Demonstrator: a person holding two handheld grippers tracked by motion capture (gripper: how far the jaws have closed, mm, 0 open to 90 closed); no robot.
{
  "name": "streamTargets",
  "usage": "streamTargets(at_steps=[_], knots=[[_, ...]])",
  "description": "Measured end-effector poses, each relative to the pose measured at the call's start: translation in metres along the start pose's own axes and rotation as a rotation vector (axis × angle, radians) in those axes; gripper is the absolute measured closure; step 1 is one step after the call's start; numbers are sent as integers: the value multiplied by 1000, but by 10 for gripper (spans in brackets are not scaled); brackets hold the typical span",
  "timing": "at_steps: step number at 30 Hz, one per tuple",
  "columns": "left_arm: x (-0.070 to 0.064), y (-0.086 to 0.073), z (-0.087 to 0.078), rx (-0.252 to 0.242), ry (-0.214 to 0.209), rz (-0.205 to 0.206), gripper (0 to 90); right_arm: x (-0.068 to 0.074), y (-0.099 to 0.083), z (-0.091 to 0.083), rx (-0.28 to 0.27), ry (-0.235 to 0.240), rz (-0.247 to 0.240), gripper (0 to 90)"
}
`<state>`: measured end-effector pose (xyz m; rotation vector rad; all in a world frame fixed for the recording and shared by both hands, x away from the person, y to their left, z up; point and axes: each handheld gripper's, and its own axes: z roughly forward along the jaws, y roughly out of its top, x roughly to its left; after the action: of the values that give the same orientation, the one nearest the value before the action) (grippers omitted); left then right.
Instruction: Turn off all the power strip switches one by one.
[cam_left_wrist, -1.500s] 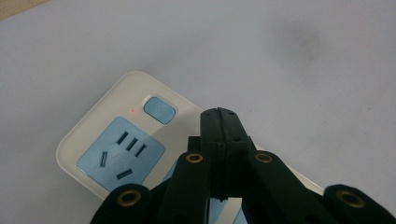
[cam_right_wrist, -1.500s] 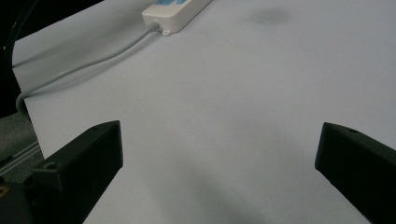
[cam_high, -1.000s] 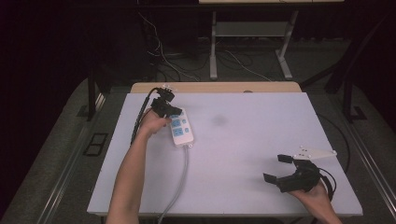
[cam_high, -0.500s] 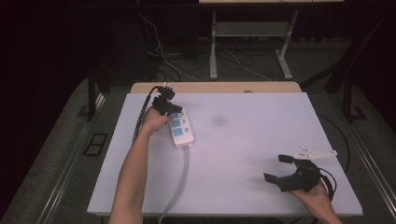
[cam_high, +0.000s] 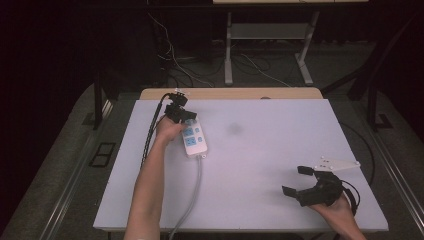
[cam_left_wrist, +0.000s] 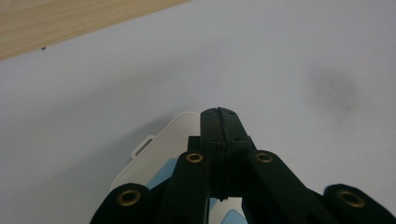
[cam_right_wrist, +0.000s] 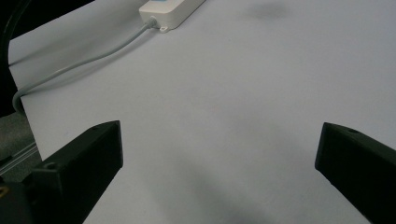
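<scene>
A white power strip (cam_high: 194, 139) with blue sockets lies on the white table (cam_high: 265, 150) at the back left. Its grey cable (cam_high: 192, 195) runs toward the near edge. My left gripper (cam_high: 181, 114) rests over the strip's far end. In the left gripper view its jaws are pressed together, tips (cam_left_wrist: 219, 114) above the strip (cam_left_wrist: 154, 151), with nothing seen between them. My right gripper (cam_high: 299, 181) sits low at the front right, open, far from the strip. The right gripper view has the wide gap (cam_right_wrist: 219, 154) over bare table, with the strip (cam_right_wrist: 170, 9) and cable (cam_right_wrist: 79, 65) far off.
A wooden strip (cam_high: 230, 93) borders the table's far edge. A faint dark smudge (cam_high: 234, 128) marks the table top right of the power strip. Behind the table are metal legs (cam_high: 228, 50) and loose cables on the floor.
</scene>
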<state>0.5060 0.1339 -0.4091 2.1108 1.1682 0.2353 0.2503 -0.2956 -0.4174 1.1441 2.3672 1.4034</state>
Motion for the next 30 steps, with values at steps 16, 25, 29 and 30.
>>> streamTargets(at_steps=[16, 25, 29, 30], knots=[[-5, -5, 5, 10, 34, 33, 894, 2, 0, 1, 9, -6, -16, 7], [-5, -9, 6, -6, 32, 16, 897, 2, 0, -1, -2, -13, -16, 7], [-4, -11, 6, -22, 28, 12, 897, 1, 0, -1, 1, -12, -15, 7], [-4, -11, 6, -25, 28, 6, 896, 1, 0, -1, 0, -12, -15, 7]])
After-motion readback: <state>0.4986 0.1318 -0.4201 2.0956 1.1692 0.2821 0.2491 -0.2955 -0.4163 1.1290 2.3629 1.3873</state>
